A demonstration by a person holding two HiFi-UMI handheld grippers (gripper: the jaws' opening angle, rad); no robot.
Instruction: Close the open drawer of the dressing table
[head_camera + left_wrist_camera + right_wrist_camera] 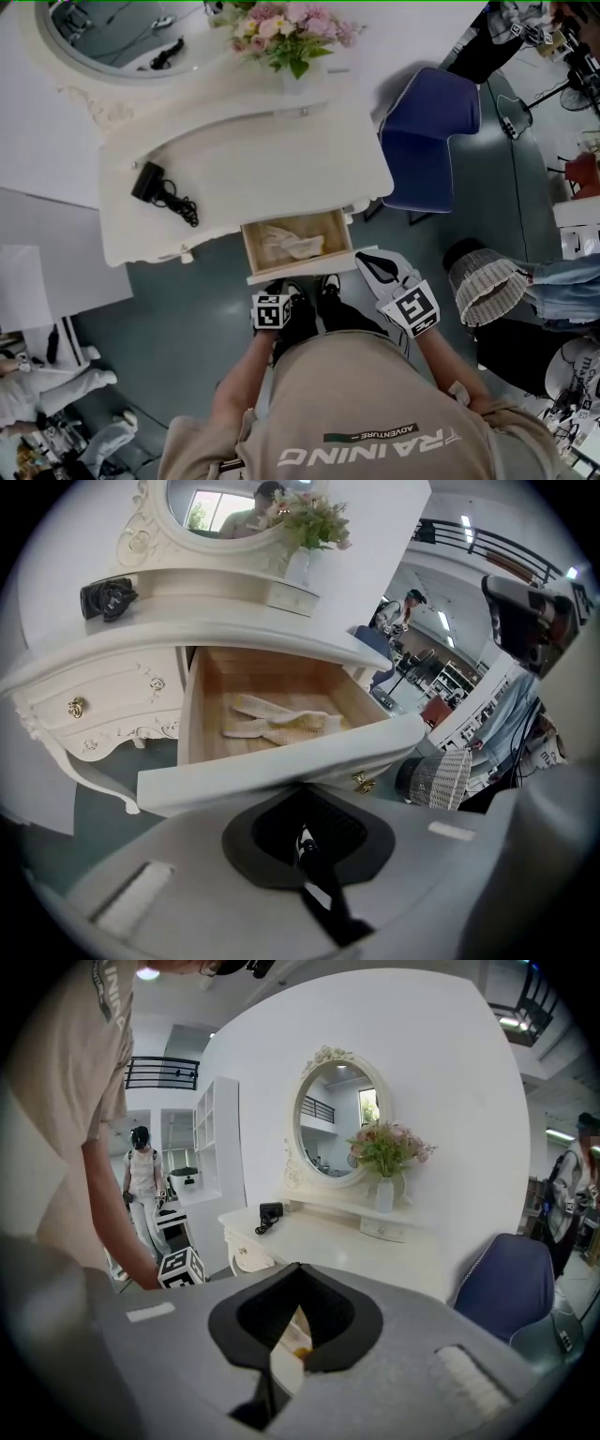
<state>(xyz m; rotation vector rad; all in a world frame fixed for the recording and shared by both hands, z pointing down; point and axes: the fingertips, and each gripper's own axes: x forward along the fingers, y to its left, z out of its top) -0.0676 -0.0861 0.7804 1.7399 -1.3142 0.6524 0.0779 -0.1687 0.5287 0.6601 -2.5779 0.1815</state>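
The white dressing table has its right drawer pulled open, with a pale cloth lying inside. In the left gripper view the drawer front fills the middle, its gold knob to the right. My left gripper sits just below the drawer front, jaws shut and empty. My right gripper is at the right end of the drawer front, jaws together with nothing held. In the right gripper view, the right gripper shows a strip of the white front and the knob past its tips.
A black device with a cord lies on the tabletop, and a vase of flowers stands by the oval mirror. A blue chair is at the table's right. A wicker basket and a seated person's legs are at the right.
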